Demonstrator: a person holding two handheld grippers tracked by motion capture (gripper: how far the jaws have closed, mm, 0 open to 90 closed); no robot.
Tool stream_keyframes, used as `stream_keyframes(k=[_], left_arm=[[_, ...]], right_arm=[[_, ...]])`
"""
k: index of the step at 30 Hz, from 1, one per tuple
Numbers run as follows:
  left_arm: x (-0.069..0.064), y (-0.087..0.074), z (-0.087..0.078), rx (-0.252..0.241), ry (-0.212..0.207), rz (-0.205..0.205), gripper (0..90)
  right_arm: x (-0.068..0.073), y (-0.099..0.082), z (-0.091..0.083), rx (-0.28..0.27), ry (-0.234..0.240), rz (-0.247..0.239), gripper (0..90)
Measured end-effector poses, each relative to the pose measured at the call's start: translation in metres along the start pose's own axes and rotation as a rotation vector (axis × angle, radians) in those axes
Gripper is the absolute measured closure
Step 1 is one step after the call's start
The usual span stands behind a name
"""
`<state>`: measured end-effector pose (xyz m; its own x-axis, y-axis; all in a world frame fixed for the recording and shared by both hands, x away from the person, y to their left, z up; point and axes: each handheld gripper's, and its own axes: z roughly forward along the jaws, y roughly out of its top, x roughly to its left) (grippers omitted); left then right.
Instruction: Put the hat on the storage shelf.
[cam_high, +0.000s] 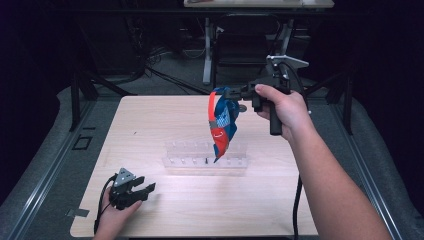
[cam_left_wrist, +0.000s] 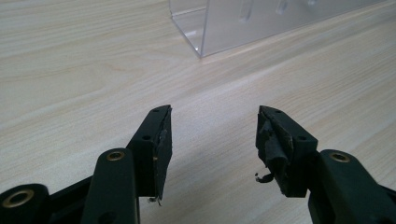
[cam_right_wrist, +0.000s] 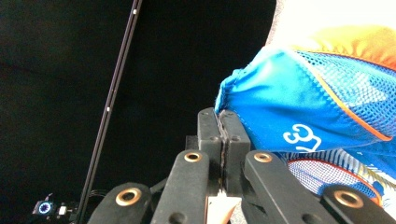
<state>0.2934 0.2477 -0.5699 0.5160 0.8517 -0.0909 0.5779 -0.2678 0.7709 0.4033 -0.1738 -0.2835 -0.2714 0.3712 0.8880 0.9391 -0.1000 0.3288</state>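
In the high view we see the right gripper (cam_high: 226, 93) held level above the far half of the wooden table (cam_high: 150, 120), gripped by the person's right hand (cam_high: 282, 107). Its jaws are closed tight on the upper edge of a blue and orange fabric item (cam_high: 222, 125), which hangs free below the jaws with its lower tip just above the clear acrylic rack (cam_high: 190, 161); we cannot tell whether the tip touches the rack. In the right gripper view we see the two black jaws pressed together with blue fabric (cam_right_wrist: 280, 107) pinched at their tips; the fabric shows mesh panels, orange trim and a white mark.

The left gripper (cam_high: 142, 191) rests low at the near left corner of the table, held in the left hand (cam_high: 112, 217), well apart from the fabric item. In the left gripper view we see its jaws standing wide apart with bare tabletop (cam_left_wrist: 93, 70) between them and nothing held. One end of the clear rack (cam_left_wrist: 224, 28) lies ahead of those jaws
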Motion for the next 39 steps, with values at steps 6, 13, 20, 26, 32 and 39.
stream_keyframes(k=[6, 13, 20, 26, 32, 39], left_arm=[[0.000, 0.000, 0.000, -0.004, -0.003, 0.003, 46.5], [0.000, 0.001, 0.000, -0.006, -0.005, 0.003, 46.5], [-0.001, 0.002, -0.002, 0.002, -0.009, 0.009, 46.5], [-0.006, 0.005, -0.002, -0.011, -0.020, 0.013, 46.5], [-0.015, 0.014, -0.002, -0.041, -0.048, 0.025, 46.8], [-0.034, 0.035, -0.003, -0.095, -0.088, 0.073, 48.7]], right_arm=[[-0.001, 0.003, 0.014, 0.025, 0.009, 0.000, 89.3], [-0.005, 0.005, 0.030, 0.047, 0.020, 0.004, 89.3], [-0.015, 0.007, 0.040, 0.060, -0.001, 0.015, 89.3], [-0.019, 0.008, 0.042, 0.048, -0.001, 0.024, 89.2], [-0.022, 0.008, 0.046, 0.053, 0.013, 0.024, 89.2], [-0.022, 0.008, 0.051, 0.046, 0.016, 0.023, 89.2]])
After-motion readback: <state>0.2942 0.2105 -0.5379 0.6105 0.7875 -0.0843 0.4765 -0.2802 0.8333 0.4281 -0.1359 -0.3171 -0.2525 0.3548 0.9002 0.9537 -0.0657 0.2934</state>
